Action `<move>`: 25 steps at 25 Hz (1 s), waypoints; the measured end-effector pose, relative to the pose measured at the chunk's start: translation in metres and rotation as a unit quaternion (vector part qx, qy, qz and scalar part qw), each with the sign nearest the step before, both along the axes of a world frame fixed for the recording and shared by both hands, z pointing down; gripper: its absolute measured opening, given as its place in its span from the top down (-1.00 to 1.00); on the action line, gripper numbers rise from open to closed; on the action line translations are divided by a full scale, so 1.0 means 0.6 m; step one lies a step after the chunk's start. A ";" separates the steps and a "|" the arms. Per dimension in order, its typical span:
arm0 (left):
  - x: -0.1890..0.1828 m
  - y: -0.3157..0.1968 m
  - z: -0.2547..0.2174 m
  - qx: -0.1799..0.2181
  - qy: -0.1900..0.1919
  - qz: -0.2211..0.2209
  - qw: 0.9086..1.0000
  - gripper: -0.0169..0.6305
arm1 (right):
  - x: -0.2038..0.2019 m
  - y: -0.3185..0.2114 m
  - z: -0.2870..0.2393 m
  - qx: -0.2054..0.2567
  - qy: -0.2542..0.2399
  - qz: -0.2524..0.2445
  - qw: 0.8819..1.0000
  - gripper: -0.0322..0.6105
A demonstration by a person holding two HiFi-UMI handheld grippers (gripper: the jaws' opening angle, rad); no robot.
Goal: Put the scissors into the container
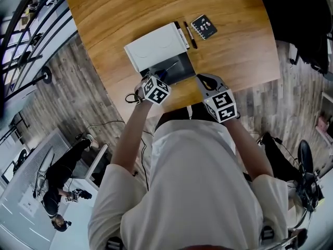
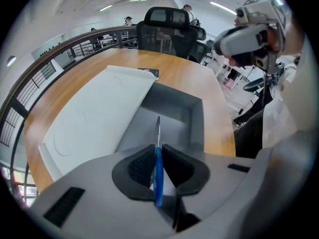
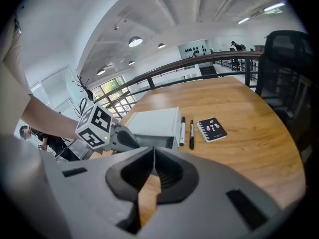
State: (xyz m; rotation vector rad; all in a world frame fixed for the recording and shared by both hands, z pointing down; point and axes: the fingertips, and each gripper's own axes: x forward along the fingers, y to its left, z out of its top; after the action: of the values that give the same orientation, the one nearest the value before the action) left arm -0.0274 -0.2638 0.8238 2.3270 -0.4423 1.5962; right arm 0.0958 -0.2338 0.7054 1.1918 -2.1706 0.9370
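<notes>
My left gripper [image 2: 158, 148] is shut on the blue-handled scissors [image 2: 158, 178]. Their blade points forward over the open grey container [image 2: 197, 114]. The container's white lid [image 2: 94, 118] lies up against its left side. In the head view the left gripper [image 1: 158, 82] hangs at the container's [image 1: 182, 69] near edge, close to the table's front. My right gripper [image 3: 153, 153] is shut with nothing in it. It hovers just right of the container, near the table's front edge [image 1: 205, 81]. From the right gripper view the left gripper's marker cube [image 3: 94, 126] shows in front of the lid [image 3: 152, 122].
Two markers [image 1: 186, 34] lie side by side right of the lid, with a small black spiral notebook [image 1: 203, 26] beyond them. A black office chair [image 2: 167, 31] stands at the table's far side. The wooden table [image 1: 234, 56] ends just before my body.
</notes>
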 end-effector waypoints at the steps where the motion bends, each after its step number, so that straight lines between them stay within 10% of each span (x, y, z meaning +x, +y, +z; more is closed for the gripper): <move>1: 0.000 0.000 0.000 0.003 -0.001 -0.003 1.000 0.82 | 0.001 0.002 0.000 0.000 0.000 -0.001 1.000 0.86; 25: -0.061 0.057 -0.058 0.049 -0.032 -0.097 0.994 0.64 | 0.011 0.049 -0.054 0.051 0.003 -0.066 0.996 0.86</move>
State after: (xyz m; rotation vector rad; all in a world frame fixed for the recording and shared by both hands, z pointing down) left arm -0.0643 -0.2296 0.7888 2.2278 -0.7540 1.5924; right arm 0.1022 -0.2042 0.6729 1.0807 -2.2852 0.7730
